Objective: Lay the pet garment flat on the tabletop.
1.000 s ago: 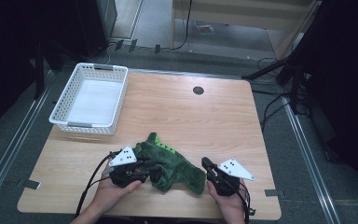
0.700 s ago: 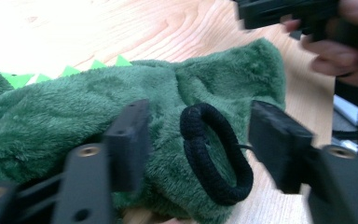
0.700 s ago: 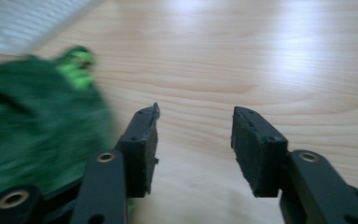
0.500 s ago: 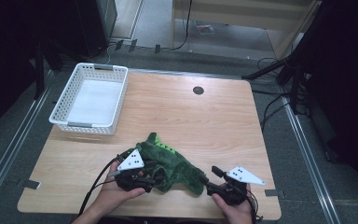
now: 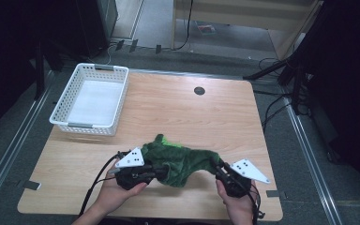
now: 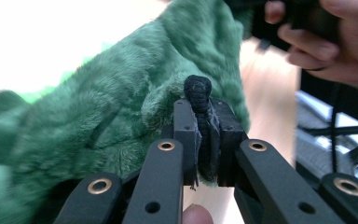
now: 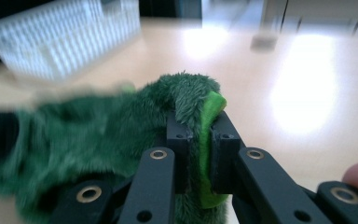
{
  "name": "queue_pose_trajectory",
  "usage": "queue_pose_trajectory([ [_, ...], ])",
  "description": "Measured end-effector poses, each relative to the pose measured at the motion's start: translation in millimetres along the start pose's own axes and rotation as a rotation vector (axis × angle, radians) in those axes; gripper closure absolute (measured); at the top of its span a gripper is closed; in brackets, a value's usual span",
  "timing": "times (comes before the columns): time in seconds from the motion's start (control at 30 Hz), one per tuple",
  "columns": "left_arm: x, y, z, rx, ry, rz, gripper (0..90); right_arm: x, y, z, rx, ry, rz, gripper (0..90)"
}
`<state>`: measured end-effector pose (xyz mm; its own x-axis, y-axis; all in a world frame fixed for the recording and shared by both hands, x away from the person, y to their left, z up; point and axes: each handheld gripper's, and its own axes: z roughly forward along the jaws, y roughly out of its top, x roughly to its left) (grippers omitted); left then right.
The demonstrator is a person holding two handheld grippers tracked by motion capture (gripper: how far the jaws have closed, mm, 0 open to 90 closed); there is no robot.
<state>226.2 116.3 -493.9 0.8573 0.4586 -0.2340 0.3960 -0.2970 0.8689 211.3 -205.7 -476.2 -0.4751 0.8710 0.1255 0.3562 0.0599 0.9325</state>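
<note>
While the green plush garment (image 5: 180, 161) hangs stretched between the two hands over the near edge of the table (image 5: 178, 112), the left tool (image 6: 204, 135) has just closed and pinches a dark knitted edge of it. The right tool (image 7: 200, 154) has also just closed, clamping a fold with bright green lining. A white basket (image 5: 91, 99) sits well apart at the far left.

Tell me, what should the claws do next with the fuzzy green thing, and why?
Probably lift it together toward the basket. The left claw pinches a black bit of the green cloth and the right claw pinches its edge, so it hangs stretched between them.
</note>
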Motion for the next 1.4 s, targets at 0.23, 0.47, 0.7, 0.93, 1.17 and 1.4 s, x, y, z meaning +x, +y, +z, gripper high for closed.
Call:
queue_pose_trajectory([
  [0.23,-23.2,40.7,-27.2,-0.110,-0.151,-0.010,83.3,34.4,89.2,-26.3,-0.191,-0.048,-0.192,82.1],
  [0.47,29.9,21.3,-20.1,-0.104,0.013,-0.231,80.5,31.5,122.8,65.4,0.008,-0.026,-0.212,73.5],
  [0.7,83.0,-32.1,-17.6,-0.060,0.200,-0.454,55.2,-12.5,73.3,116.9,0.105,0.068,0.050,46.3],
  [0.93,82.4,-25.7,-11.6,-0.095,0.272,-0.401,47.1,-5.1,37.6,101.3,0.189,0.124,0.007,41.6],
  [1.17,77.5,-29.5,10.8,-0.002,0.295,-0.342,47.4,9.2,-9.1,111.5,0.322,0.201,-0.044,54.0],
  [1.4,77.8,-34.0,12.2,0.012,0.253,-0.325,50.7,26.8,-34.2,108.3,0.408,0.234,-0.006,62.1],
])
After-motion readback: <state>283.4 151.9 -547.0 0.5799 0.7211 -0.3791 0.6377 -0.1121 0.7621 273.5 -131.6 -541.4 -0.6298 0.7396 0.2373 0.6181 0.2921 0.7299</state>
